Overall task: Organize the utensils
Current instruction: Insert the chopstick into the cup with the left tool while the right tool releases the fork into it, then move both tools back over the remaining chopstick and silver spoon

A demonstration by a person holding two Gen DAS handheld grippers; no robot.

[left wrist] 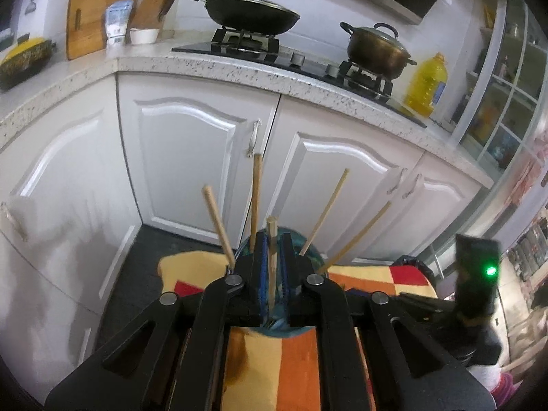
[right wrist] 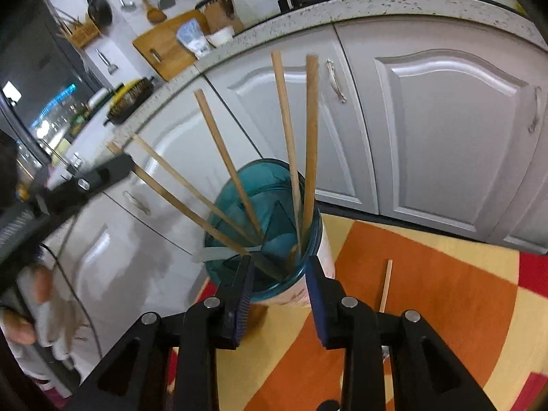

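1. Between the blue pads of the left gripper (left wrist: 273,274), a wooden chopstick (left wrist: 272,260) is pinched, its long axis near upright and its upper end pointed at the cabinets.
2. The jaws of the right gripper (right wrist: 279,294) are spread with nothing between them, just before the rim of a teal glass jar (right wrist: 219,219).
3. Five chopsticks (right wrist: 222,157) are seen in the jar from the right wrist view, fanned up and outward; they are slim, pale brown and square-ended.
4. One more chopstick (right wrist: 386,286) is laid flat on the mat, right of the jar.
5. The jar is stood on a mat (right wrist: 428,291) of orange, yellow and red patches.
6. Beyond, white cabinet doors (left wrist: 191,157), a speckled countertop (left wrist: 239,72), a lidded wok (left wrist: 251,12) and a pot (left wrist: 376,49) are visible.
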